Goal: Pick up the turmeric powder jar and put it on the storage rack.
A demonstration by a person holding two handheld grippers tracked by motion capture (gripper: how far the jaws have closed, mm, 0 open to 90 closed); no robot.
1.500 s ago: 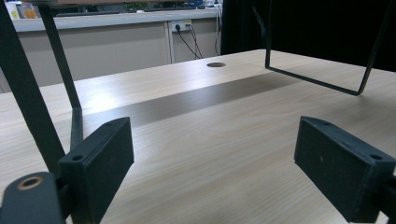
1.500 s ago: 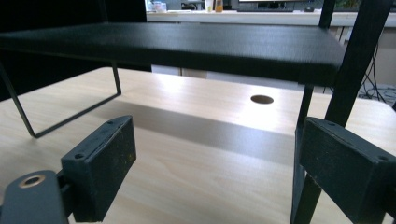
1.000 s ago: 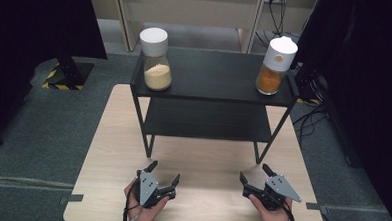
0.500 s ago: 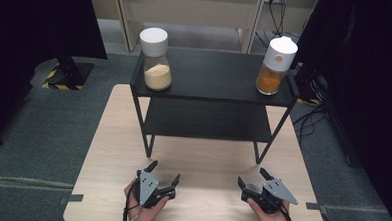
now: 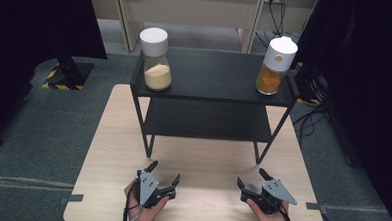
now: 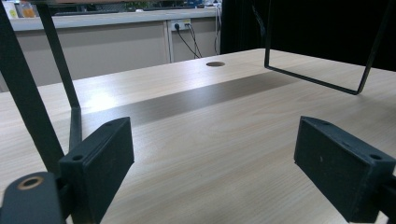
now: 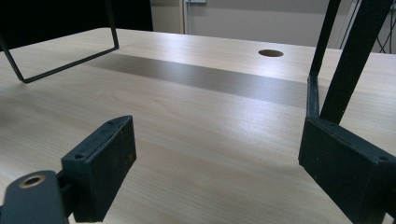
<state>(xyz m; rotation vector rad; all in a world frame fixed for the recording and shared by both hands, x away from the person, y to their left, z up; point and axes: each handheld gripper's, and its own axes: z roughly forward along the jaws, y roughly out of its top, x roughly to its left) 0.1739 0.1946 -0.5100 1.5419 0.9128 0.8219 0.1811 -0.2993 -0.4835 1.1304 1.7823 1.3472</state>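
Both grippers' fingers spread, empty; black shelf [image 5: 212, 88] well ahead, untouched.

A two-tier shelf [image 5: 212, 88] stands on the far half of the counter [image 5: 118, 137]. On its top tier, one jar [image 5: 155, 59] sits at the left end and another jar [image 5: 275, 66] at the right end, well apart. Near the counter's front edge, the left gripper [image 5: 164, 174] and the right gripper [image 5: 251, 179] lie side by side before the shelf.
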